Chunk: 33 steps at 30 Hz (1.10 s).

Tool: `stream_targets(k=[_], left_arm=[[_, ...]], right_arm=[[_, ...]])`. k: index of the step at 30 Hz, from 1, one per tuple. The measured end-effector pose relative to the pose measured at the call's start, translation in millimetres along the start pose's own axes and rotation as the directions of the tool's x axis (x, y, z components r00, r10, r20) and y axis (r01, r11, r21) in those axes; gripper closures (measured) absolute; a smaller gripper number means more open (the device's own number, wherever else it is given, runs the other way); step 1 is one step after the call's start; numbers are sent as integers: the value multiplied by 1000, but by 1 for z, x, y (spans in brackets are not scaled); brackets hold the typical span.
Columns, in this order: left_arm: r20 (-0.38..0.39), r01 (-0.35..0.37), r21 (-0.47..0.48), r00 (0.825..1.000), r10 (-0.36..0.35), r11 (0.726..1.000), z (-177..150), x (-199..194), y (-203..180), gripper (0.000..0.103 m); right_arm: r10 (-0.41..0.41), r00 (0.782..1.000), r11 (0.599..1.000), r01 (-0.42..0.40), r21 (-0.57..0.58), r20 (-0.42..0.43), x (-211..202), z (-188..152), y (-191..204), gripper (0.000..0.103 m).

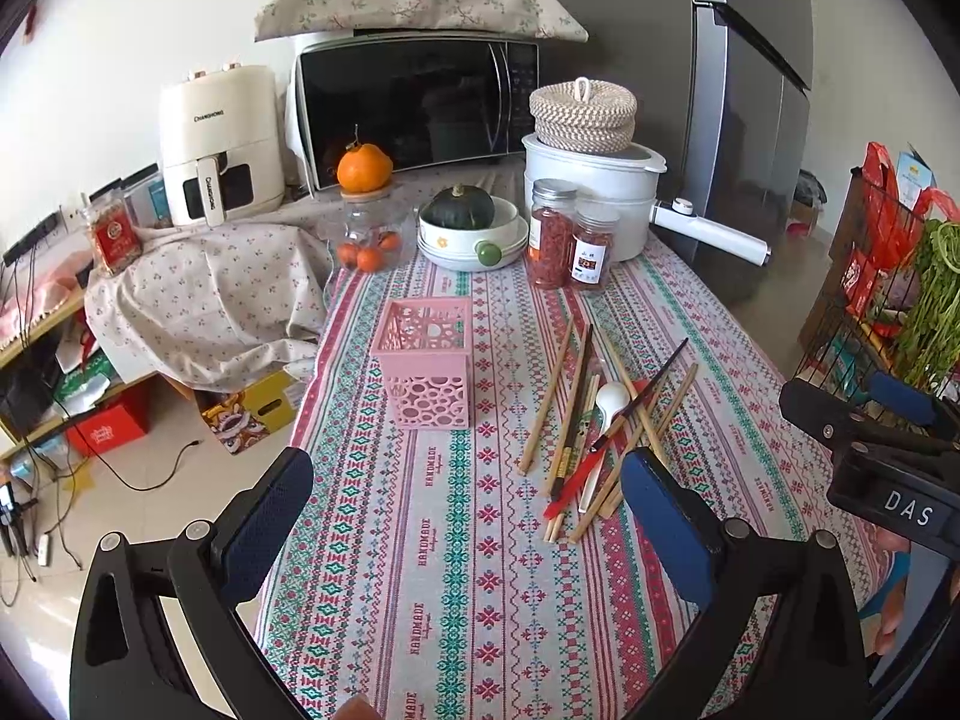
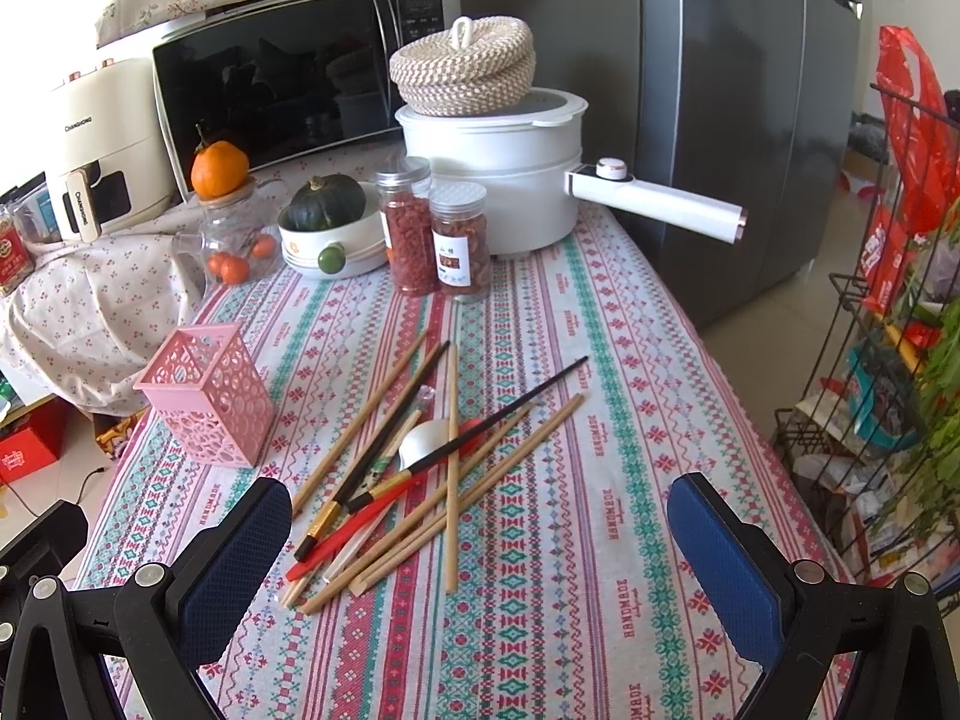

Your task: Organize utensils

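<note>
Legibly, "CHANGHONG" is printed on the cream plastic air fryer (image 1: pixel 221 144), on both body and handle; "HANDMADE" repeats along the stripes of the pink, green and red patterned tablecloth (image 1: pixel 432 570); "DAS" shows in white on the black body of the right gripper (image 2: pixel 480 531) at the edge of the left wrist view. Two clear jars with silver lids (image 2: pixel 435 234) hold red dried contents; the label on the nearer one is too small to read. Behind them stand a white electric pot with a long handle (image 2: pixel 498 180) carrying a lidded woven basket (image 2: pixel 463 67), a white bowl holding a dark green squash (image 2: pixel 327 210), a glass jar of small oranges topped by one large orange (image 1: pixel 365 222), and a black-fronted microwave (image 1: pixel 414 108). The empty pink perforated plastic utensil holder (image 1: pixel 427 360) stands upright, well apart to the left of the loose heap of wooden chopsticks (image 2: pixel 414 468), which lies crossed with a white ceramic spoon (image 2: pixel 423 441), black chopsticks and a red utensil on the cloth. Left gripper (image 1: pixel 468 519): jaws spread wide, empty, raised over the near table edge. Right gripper: jaws equally wide, empty, above the cloth, with the heap between and just ahead of its blue pads (image 2: pixel 720 546).
</note>
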State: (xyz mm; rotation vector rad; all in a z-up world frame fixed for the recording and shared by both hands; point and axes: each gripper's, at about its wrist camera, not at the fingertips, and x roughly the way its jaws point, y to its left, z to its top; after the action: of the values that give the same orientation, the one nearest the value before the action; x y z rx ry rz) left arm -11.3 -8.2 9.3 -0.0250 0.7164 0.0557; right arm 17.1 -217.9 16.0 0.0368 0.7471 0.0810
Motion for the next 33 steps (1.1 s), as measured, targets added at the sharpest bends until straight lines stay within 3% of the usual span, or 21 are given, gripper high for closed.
stream_targets(k=[33], left_arm=[[2,-3,11,1000,3,1000,0,-1,-1,0]], right_arm=[[6,1000,1000,-6,10,-9,1,-1,-1,0]])
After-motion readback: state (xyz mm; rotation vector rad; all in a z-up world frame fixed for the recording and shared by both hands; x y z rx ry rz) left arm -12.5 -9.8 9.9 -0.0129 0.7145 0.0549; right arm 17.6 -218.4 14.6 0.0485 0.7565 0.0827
